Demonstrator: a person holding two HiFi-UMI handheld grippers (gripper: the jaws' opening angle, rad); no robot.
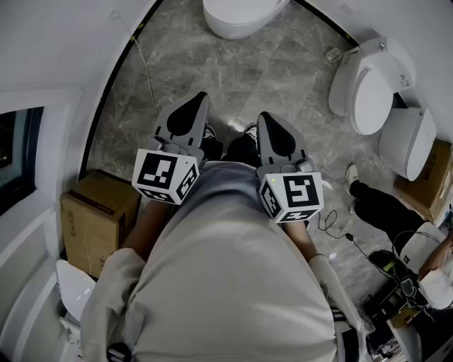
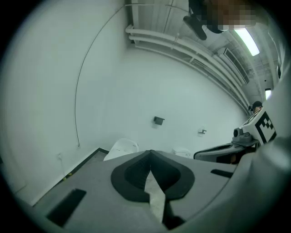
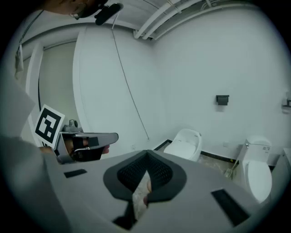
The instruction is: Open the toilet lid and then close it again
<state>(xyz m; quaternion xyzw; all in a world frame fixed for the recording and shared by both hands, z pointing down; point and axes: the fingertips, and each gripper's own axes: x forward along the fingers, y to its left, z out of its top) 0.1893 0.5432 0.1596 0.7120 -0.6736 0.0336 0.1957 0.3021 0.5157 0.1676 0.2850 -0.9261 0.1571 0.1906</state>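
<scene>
You hold both grippers tucked close against your body, side by side. That looks like a carrying posture, not a reach, since nothing is within touch. The left gripper [image 1: 197,104] has its jaws pressed together on nothing, and the right gripper [image 1: 269,124] is likewise closed and empty. The toilet [image 1: 237,18] stands at 12 o'clock, well apart from both tips, its lid seemingly down. A second toilet [image 1: 368,88] sits at 2 o'clock.

Looks like a test room or fixtures lab, not a real bathroom: one toilet [image 1: 373,85] has a second toilet [image 1: 408,141] just beside it and a third toilet [image 1: 241,15] well apart, all on a grey stone floor [image 1: 283,78], plus a cardboard box [image 1: 97,215] and bare ceiling pipes [image 2: 182,45]
</scene>
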